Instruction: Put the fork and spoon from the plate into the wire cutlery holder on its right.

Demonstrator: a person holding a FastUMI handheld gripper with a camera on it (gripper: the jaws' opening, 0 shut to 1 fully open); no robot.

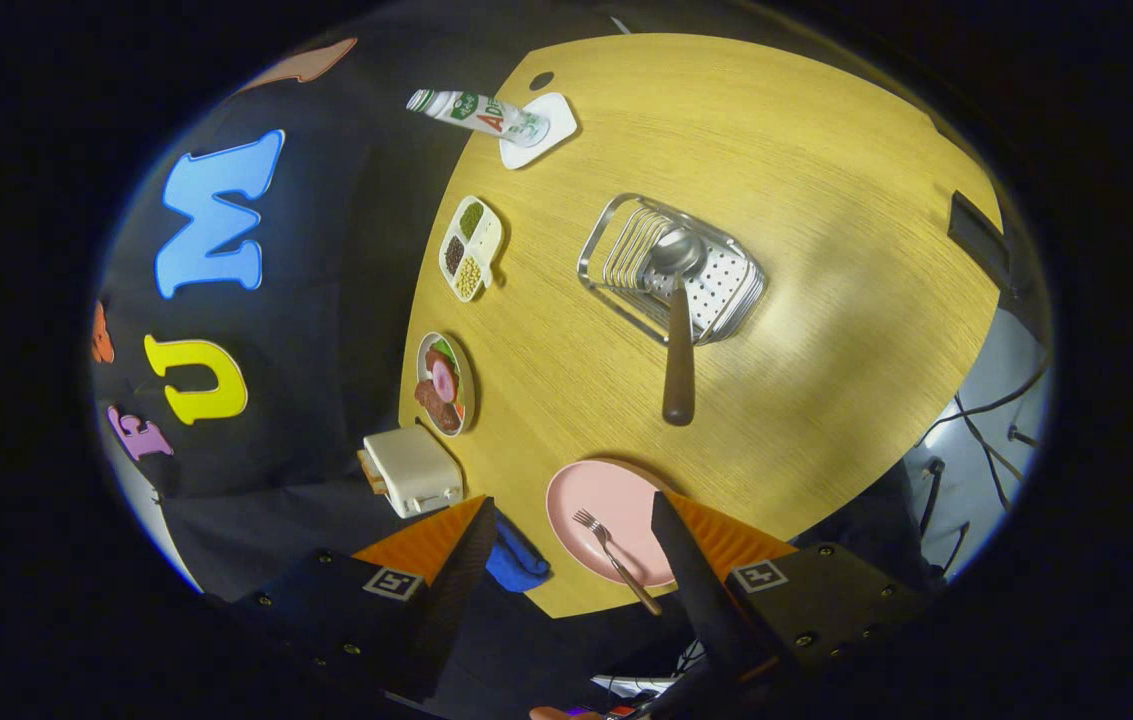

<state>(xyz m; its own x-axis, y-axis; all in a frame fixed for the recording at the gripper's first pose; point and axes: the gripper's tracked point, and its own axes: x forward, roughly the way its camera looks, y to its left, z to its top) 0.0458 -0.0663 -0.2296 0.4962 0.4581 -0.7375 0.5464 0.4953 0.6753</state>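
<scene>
Gripper at bottom of frame, fingers wide apart, nothing between the pads, held high above the table and looking down on it. Left finger sits bottom centre-left, right finger bottom centre-right.

Just ahead, between the fingers: pink plate at the table's near edge, lower centre. Fork lies on it, tines toward the middle of the plate, handle running off the rim toward the right finger. Blue cloth beside the plate's left, half hidden by the left finger.

Further out, centre frame: wire cutlery holder lying on the wood table. Spoon already w/ it: bowl rests on/in the holder, brown handle sticks out back toward the plate. Can't tell if it's fully seated or just laid across.

Left edge of table, going away: toaster, food plate, 3-compartment dish, bottle on a white coaster at upper centre-left.

Step, my read: spoon half done, fork is the job in hand. Roughly halfway. Next move needs a descent onto the fork, jaws lined up across the handle, not along it. Handle's thin and flat on the plate so pads must get low; risk of scraping the plate or pinching the rim. Then carry up-frame to the holder.
</scene>
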